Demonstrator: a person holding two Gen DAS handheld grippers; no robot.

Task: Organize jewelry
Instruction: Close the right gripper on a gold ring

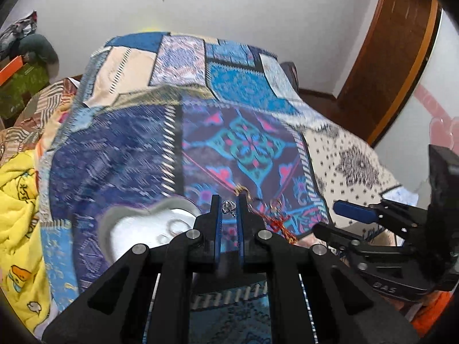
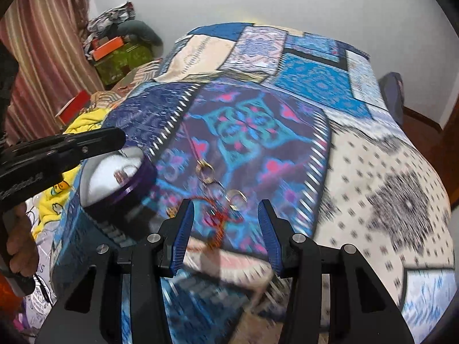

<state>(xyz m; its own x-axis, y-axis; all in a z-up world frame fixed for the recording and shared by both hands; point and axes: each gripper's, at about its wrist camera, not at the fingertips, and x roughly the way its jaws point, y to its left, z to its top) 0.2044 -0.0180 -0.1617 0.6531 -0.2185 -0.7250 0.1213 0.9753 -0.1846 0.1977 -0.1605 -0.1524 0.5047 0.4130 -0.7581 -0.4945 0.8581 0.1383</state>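
Note:
My left gripper (image 1: 229,207) is shut on a small silver ornament (image 1: 228,208) held between its blue pads, just right of a heart-shaped jewelry box (image 1: 143,229) with a white lining and a ring inside. The box also shows in the right wrist view (image 2: 114,183), with purple walls. Gold rings (image 2: 208,172) and a red thread (image 2: 218,218) lie on the patchwork bedspread (image 2: 287,114) ahead of my right gripper (image 2: 226,218), which is open and empty above them. The right gripper also shows in the left wrist view (image 1: 338,220).
A yellow cartoon blanket (image 1: 17,200) lies at the bed's left edge. Green and orange boxes (image 2: 120,54) and clothes stand by the wall at left. A brown wooden door frame (image 1: 396,57) is at right.

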